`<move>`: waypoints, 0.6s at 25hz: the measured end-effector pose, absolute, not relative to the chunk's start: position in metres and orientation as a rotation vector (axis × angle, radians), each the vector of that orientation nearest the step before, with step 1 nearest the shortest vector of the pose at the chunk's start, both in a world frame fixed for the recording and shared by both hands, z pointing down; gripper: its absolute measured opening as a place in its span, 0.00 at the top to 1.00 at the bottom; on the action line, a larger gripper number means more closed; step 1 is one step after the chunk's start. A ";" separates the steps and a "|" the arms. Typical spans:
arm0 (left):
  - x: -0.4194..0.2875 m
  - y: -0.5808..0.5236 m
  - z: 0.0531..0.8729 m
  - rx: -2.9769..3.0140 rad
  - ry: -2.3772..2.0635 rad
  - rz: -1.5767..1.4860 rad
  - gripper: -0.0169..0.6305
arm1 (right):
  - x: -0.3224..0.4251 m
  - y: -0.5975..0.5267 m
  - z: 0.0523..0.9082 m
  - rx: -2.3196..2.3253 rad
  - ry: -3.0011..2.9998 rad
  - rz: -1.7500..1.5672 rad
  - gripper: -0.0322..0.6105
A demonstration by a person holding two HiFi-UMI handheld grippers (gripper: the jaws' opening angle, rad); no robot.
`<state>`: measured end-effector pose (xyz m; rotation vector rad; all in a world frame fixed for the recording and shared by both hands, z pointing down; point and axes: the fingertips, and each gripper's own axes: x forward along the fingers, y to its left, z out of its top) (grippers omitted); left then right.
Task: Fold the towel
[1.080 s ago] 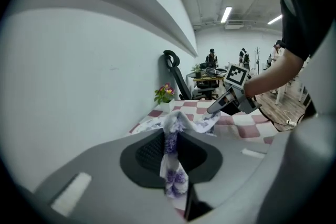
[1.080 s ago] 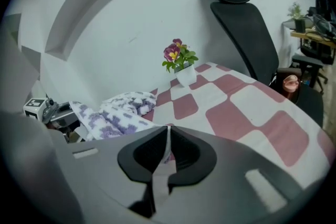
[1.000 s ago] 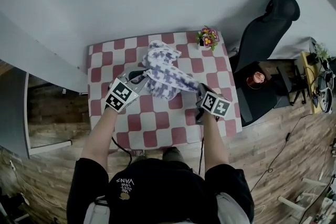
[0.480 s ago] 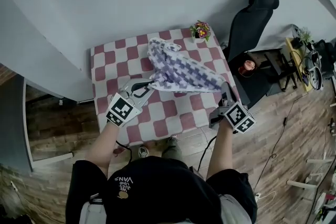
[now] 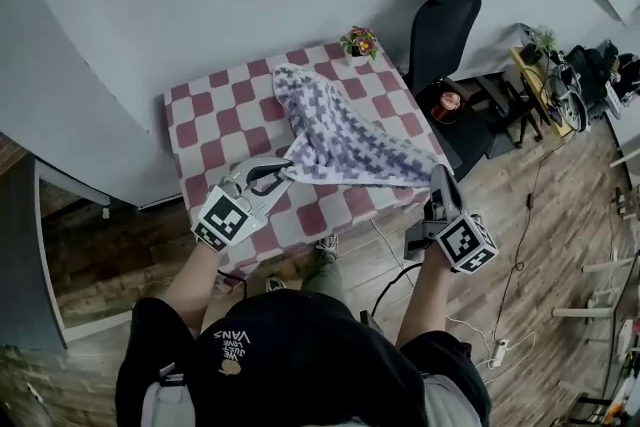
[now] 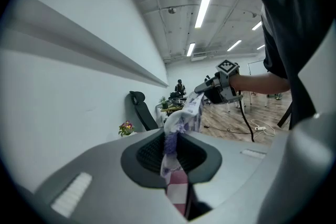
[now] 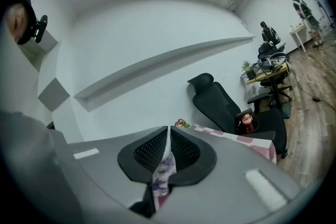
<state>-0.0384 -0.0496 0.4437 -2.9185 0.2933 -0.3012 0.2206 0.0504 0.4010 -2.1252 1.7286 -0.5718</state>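
Note:
The towel [image 5: 345,135], white with a purple houndstooth pattern, is stretched above the red-and-white checked table [image 5: 215,120], its far end still lying near the back of the table. My left gripper [image 5: 291,167] is shut on one near corner of the towel [image 6: 173,144]. My right gripper [image 5: 438,177] is shut on the other near corner of the towel [image 7: 163,173], out past the table's right edge. In the left gripper view the towel runs from my jaws across to the right gripper [image 6: 202,93].
A small pot of flowers [image 5: 360,43] stands at the table's back right corner. A black office chair [image 5: 440,10] is right of the table, with a copper-coloured pot [image 5: 447,102] on a dark stand beside it. A white wall runs behind. Cables lie on the wooden floor.
Both grippers pulled apart and back toward me, lifting the bunched towel and stretching it out. The right gripper went far right, off the table edge.

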 end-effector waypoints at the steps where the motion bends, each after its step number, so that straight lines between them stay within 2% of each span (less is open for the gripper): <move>1: -0.047 -0.042 0.442 -2.921 0.289 -0.298 0.92 | 0.212 0.057 0.399 -2.118 1.738 -0.573 0.92; 15: -0.144 0.024 0.344 -2.907 0.407 -0.137 0.92 | 0.123 0.108 0.306 -1.853 1.895 -0.355 0.92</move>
